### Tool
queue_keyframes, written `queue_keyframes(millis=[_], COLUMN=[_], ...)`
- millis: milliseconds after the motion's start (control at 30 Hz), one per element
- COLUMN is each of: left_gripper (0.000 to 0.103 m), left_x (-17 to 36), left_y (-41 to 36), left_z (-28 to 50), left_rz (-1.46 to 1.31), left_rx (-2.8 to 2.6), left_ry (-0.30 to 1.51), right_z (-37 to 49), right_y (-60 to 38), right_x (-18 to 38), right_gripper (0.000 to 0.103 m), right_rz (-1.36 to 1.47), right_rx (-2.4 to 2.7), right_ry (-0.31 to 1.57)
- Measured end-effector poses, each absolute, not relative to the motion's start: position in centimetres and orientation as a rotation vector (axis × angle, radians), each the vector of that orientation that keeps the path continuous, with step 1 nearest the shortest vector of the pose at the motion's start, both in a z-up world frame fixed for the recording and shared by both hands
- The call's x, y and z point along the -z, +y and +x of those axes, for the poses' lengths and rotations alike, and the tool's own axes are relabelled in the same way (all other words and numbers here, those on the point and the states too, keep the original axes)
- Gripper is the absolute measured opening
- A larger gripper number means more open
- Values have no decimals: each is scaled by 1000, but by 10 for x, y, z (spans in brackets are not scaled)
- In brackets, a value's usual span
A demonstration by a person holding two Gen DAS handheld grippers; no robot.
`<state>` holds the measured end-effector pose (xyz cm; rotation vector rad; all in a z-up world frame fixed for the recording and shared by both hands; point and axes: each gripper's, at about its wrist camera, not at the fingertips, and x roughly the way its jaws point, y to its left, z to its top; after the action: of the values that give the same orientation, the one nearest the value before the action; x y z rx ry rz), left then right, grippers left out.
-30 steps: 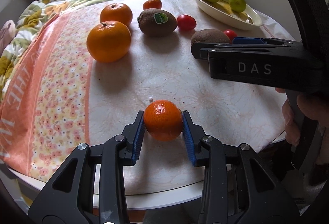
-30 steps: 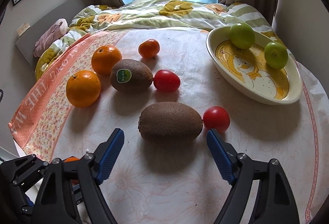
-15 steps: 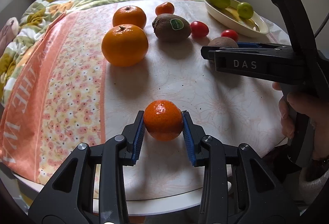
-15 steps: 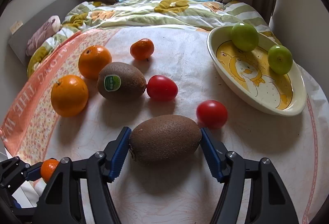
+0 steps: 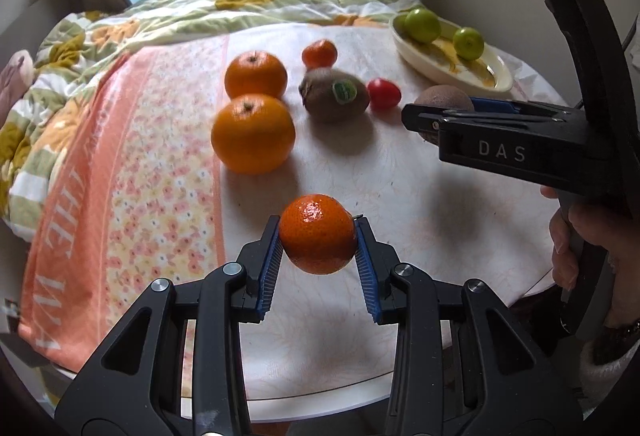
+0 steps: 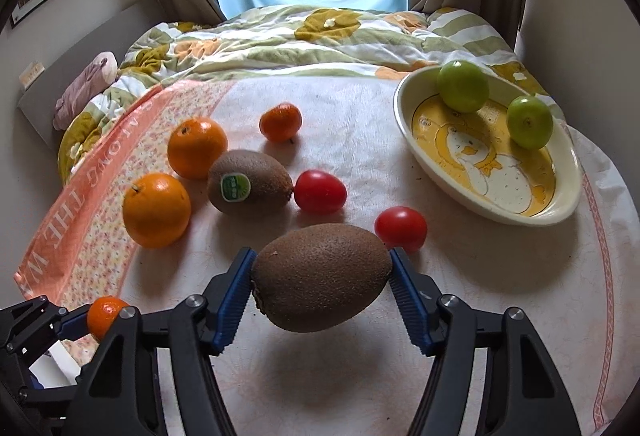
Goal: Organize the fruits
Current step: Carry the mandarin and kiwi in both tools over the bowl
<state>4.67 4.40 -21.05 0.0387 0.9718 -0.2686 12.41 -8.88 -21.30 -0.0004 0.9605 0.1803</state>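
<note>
R tool (image 6: 322, 286) now clamps kiwi (image 6: 322, 278) endwise; L tool (image 5: 316, 256) grips mandarin (image 5: 317, 233), lifted.

I see a round table (image 6: 500, 316) with a cloth (image 6: 100, 204) spread over it, white in the middle and pink with little flowers on the left. On the cloth lie two big oranges (image 6: 157, 210), one small orange (image 6: 280, 122), a kiwi with a sticker (image 6: 250, 182), two red tomatoes (image 6: 320, 191) and a yellow duck dish (image 6: 568, 196) holding two green fruits (image 6: 463, 86).
</note>
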Motion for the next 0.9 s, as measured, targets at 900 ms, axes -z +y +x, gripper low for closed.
queue_keyframes(millis=[900], left_gripper=[39], left_x=[92], left_y=[-60], left_z=[175], left_rz=[117], left_rx=[525], left_ry=[803], right_z=[142], right_y=[-212], right_x=[94], right_gripper=[63], right_rz=[74], right_rx=[-124], right_ry=[843])
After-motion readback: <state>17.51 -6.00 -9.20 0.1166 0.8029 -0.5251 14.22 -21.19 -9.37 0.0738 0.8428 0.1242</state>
